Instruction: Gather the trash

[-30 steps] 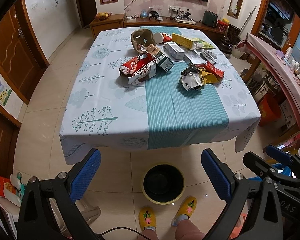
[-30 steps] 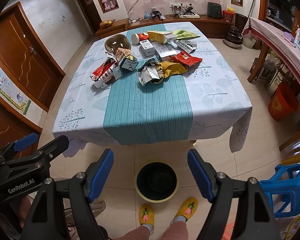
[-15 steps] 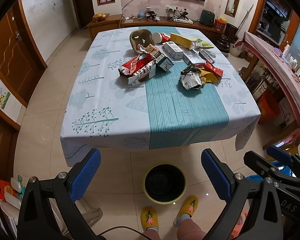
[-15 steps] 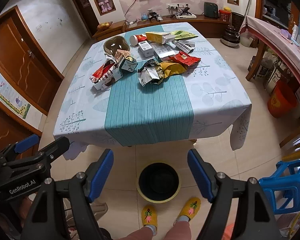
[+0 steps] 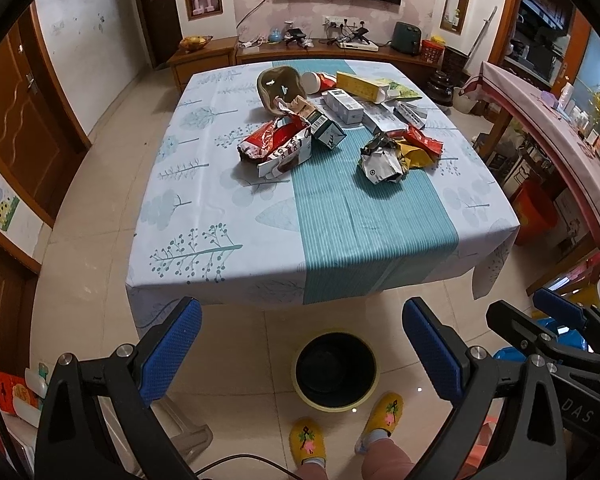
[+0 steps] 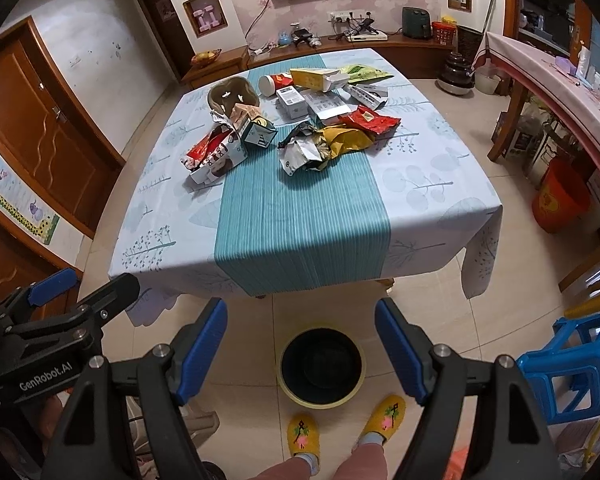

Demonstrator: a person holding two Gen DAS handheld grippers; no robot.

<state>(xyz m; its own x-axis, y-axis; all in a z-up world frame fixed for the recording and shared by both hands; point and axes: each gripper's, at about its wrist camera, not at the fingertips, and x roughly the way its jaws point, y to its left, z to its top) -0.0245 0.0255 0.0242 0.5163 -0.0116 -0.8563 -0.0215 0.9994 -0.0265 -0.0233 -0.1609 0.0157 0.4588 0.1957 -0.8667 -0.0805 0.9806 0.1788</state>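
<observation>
Several pieces of trash lie on the far half of the table (image 5: 228, 216): a red and white wrapper (image 5: 278, 148), a green carton (image 5: 327, 131), a crumpled silver wrapper (image 5: 380, 162), a yellow bag (image 6: 346, 140), a red packet (image 6: 370, 120), white boxes (image 6: 292, 100) and a brown bowl-shaped piece (image 5: 280, 86). A black bin with a yellow rim (image 5: 335, 370) stands on the floor below the table's near edge. My left gripper (image 5: 300, 350) and right gripper (image 6: 300, 354) hang open above the floor before the table, holding nothing.
A person's feet in yellow slippers (image 6: 342, 426) stand just behind the bin. A blue plastic stool (image 6: 568, 360) is on the right, an orange bucket (image 6: 560, 200) farther right. Wooden doors (image 5: 16, 120) line the left wall; a covered side table (image 5: 560, 128) runs along the right.
Both grippers have lifted and tilted a little, so the table sits slightly lower and nearer in view. Nothing on the table has moved; both stay open.
</observation>
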